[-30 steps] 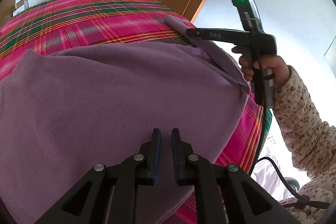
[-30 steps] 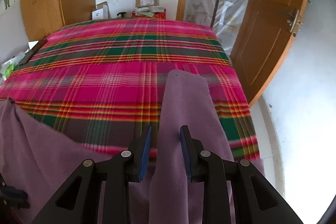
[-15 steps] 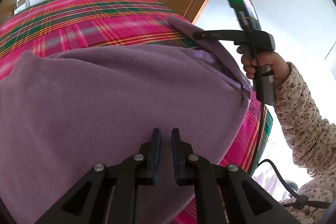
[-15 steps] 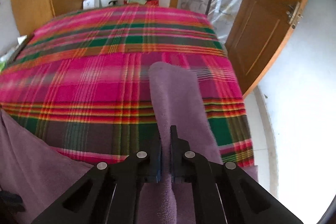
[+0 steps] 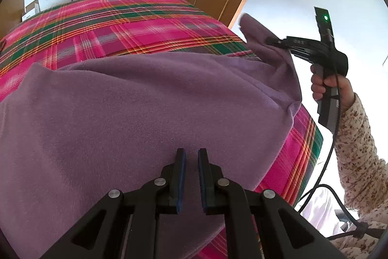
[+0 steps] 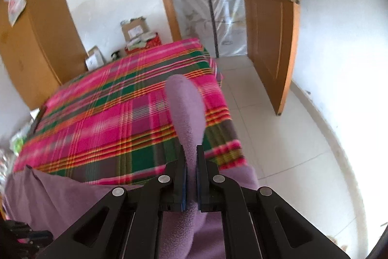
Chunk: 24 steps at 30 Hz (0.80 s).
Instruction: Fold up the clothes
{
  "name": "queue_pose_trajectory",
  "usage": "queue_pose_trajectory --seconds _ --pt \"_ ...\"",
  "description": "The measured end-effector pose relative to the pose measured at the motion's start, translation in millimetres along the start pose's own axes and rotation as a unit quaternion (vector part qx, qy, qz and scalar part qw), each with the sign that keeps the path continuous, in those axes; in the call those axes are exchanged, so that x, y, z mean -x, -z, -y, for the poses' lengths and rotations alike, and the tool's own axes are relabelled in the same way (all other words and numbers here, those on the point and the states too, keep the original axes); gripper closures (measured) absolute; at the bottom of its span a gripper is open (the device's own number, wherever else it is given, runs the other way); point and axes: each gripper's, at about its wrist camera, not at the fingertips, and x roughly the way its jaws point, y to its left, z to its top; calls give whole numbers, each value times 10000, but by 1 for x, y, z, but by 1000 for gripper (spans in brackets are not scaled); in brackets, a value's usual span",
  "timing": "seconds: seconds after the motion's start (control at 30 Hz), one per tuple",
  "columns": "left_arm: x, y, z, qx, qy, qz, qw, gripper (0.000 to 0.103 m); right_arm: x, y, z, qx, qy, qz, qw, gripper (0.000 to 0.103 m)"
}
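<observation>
Right gripper (image 6: pixel 191 157): your jaws pinch a purple sleeve (image 6: pixel 185 103), which rises toward frame centre. Left gripper (image 5: pixel 191 157): your jaws stand narrowly apart, gripping nothing, low over the purple garment (image 5: pixel 145 113) spread across the plaid bedspread (image 5: pixel 121 23), lower centre.

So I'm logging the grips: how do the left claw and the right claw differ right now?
The right claw is shut on the purple garment's sleeve, lifted off the plaid sheet; the left claw shows a narrow gap, and whether it pinches fabric is unclear. The left points over the garment's body, the right over its sleeve. Both have blue pads.
</observation>
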Motion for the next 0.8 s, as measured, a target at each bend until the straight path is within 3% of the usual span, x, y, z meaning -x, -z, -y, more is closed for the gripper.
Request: queue_pose_trajectory --seconds 0.3,0.43,0.8 --pt "-2 0 4 14 -113 7 9999 92 24 29 55 -1045 -441 434 9926 97" --pt "-4 -2 5 9 -129 4 9999 93 21 45 80 -1567 -681 366 9846 97" --pt "-7 -3 5 3 -154 1 9999 92 21 66 113 -2244 -515 193 9729 90"
